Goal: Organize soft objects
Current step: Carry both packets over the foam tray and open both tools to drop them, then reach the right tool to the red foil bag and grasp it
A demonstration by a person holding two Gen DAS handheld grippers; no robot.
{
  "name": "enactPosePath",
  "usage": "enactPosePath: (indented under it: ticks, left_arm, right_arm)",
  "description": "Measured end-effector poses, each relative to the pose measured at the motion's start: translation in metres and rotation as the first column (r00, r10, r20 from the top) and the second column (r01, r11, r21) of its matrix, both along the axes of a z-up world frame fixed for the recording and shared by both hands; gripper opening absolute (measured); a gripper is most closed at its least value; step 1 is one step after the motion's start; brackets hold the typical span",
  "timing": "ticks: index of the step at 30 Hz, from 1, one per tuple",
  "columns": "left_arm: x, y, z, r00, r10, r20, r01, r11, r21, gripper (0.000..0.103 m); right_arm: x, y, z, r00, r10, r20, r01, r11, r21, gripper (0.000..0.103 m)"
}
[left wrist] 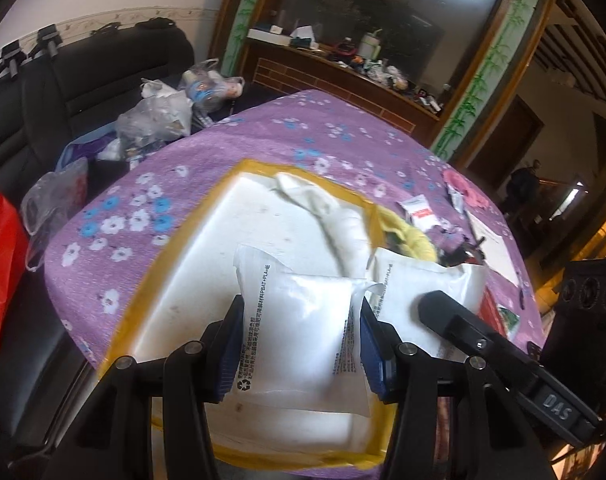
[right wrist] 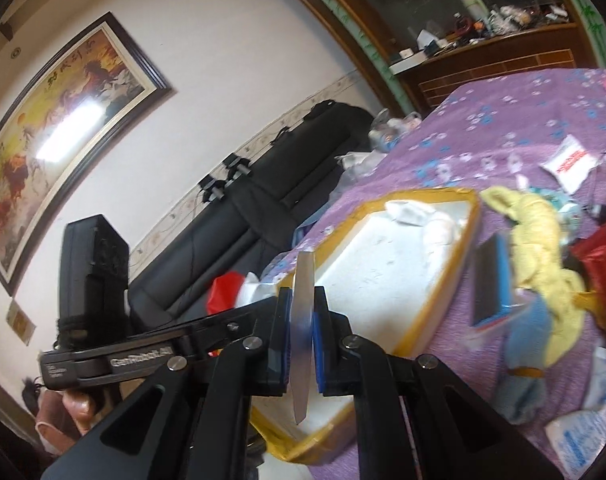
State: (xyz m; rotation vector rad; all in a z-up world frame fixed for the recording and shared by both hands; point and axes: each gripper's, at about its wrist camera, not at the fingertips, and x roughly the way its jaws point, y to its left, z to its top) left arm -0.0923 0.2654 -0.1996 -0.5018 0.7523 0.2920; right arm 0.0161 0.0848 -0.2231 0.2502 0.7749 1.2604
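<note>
A foam box (left wrist: 191, 264) sits on a cloth-covered table (left wrist: 207, 148), open side up. Inside the box, along its far wall, lies a crumpled cloth (left wrist: 327, 208). Over the box's near half, a sealed packet (left wrist: 299, 332) is pinched between the fingers of the left gripper (left wrist: 299, 344). A second packet (left wrist: 423, 284) lies over the box's right rim, touching the first. Just right of the box rests a towel (right wrist: 543, 248), and beyond that a small sachet (left wrist: 421, 212). Behind and left of the box, past the table edge, a sofa (left wrist: 87, 80) carries plastic bags (left wrist: 159, 112). Behind the box, a cabinet (left wrist: 343, 72) stands against the wall.
</note>
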Motion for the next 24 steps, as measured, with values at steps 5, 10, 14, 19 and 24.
enactPosePath:
  ticks: [5,10,14,19,24]
  left_arm:
    - [0.001,0.015,-0.012,0.999,0.030,-0.041,-0.030,1.000,0.008,0.055]
    - [0.006,0.014,-0.026,0.993,0.029,-0.112,-0.022,0.998,0.060,0.056]
    - [0.008,0.009,-0.036,0.987,0.029,-0.156,-0.013,0.995,0.100,0.065]
    - [0.000,0.012,-0.034,0.995,0.035,-0.093,-0.030,0.998,0.059,0.083]
    - [-0.002,0.007,-0.024,0.996,0.069,-0.063,-0.066,0.997,0.048,0.094]
  right_arm:
    - [0.002,0.021,-0.014,0.999,0.017,-0.045,-0.020,0.997,-0.073,0.009]
    - [-0.002,0.041,-0.033,0.998,0.023,-0.056,-0.034,0.979,-0.202,0.009]
    - [-0.008,0.047,-0.038,1.000,0.002,-0.001,-0.002,0.966,-0.257,0.012]
    - [-0.017,0.029,-0.030,0.995,-0.043,0.089,0.064,0.965,-0.254,0.052]
    - [-0.022,0.000,-0.020,0.993,-0.037,0.108,0.058,0.979,-0.195,0.066]
